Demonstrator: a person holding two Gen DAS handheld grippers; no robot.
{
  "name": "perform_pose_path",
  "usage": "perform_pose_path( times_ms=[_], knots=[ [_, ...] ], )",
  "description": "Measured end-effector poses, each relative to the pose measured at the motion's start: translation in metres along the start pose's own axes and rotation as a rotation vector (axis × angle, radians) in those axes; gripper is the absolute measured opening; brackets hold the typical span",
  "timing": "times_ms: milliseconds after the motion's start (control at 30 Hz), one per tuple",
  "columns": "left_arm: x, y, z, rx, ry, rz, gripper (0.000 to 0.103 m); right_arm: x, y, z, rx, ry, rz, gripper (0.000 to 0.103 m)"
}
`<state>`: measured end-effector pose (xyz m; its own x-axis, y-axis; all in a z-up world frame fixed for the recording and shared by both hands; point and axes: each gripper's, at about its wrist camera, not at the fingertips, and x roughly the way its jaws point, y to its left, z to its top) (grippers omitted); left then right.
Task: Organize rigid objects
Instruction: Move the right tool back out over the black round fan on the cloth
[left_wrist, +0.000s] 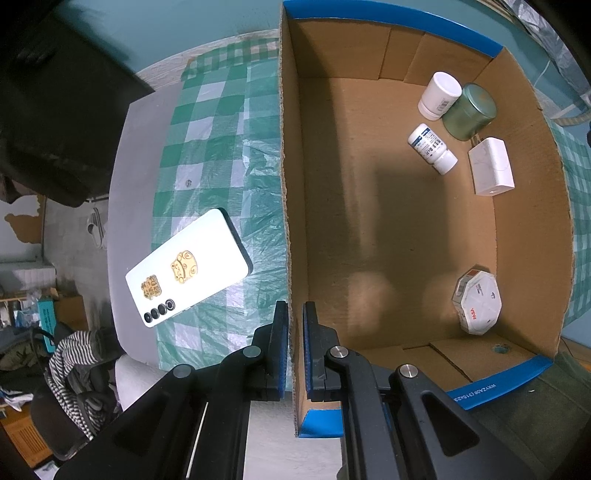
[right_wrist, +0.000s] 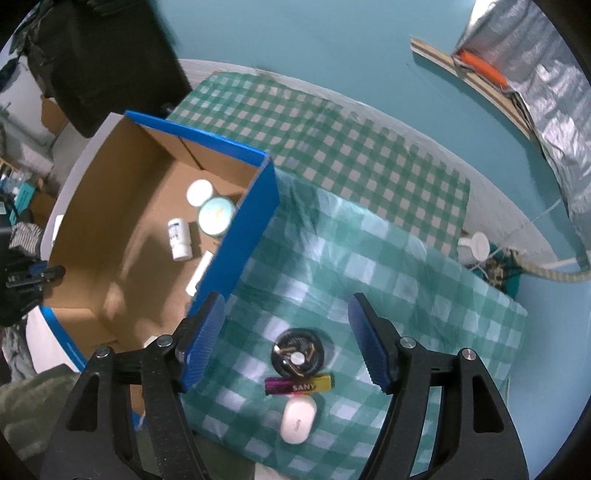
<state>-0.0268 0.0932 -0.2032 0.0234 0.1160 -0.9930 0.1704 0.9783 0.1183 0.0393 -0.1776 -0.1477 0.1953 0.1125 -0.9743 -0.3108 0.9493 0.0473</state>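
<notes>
Cardboard box (left_wrist: 388, 229) wall sits clamped in your left gripper (left_wrist: 294, 325); your right gripper (right_wrist: 286, 339) stands apart above the black round case (right_wrist: 298, 357), battery (right_wrist: 297, 386) and white case (right_wrist: 297, 421) on the checked cloth (right_wrist: 406, 295).

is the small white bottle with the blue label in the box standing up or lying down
Lying down. The white bottle rests on its side on the floor of the cardboard box, label facing up and cap toward the near end; the white jar beside it stands upright.

"SANY" on battery (right_wrist: 298, 384) (pink/yellow); bottle labels too small to read.
</notes>
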Motion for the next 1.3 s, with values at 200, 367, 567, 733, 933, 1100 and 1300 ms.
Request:
perform_pose_path(
  times_ms=[200,367,567,733,933,1100,1300],
  knots=[
    [0.001,0.000,0.000,0.000,0.002,-0.001,0.006,0.010,-0.008,-0.015,0.030,0.030,-0.004,0.073],
    [0.001,0.000,0.000,0.001,0.003,-0.001,0.006,0.025,-0.013,-0.027,0.045,0.058,-0.001,0.073],
    [0.002,0.000,0.000,0.000,0.003,0.000,0.006,0.055,-0.016,-0.043,0.053,0.106,0.000,0.073],
    [0.002,0.000,0.000,-0.001,0.004,0.001,0.006,0.080,-0.014,-0.053,0.041,0.135,0.001,0.073],
    [0.002,0.000,0.000,0.000,0.005,0.002,0.006,0.099,-0.010,-0.060,0.018,0.163,-0.030,0.073],
    [0.003,0.003,0.000,-0.002,0.007,0.001,0.006,0.112,-0.013,-0.064,0.022,0.181,-0.043,0.073],
    [0.004,0.004,0.000,-0.003,0.008,0.002,0.006,0.120,-0.012,-0.068,0.011,0.180,-0.051,0.073]
  ],
)
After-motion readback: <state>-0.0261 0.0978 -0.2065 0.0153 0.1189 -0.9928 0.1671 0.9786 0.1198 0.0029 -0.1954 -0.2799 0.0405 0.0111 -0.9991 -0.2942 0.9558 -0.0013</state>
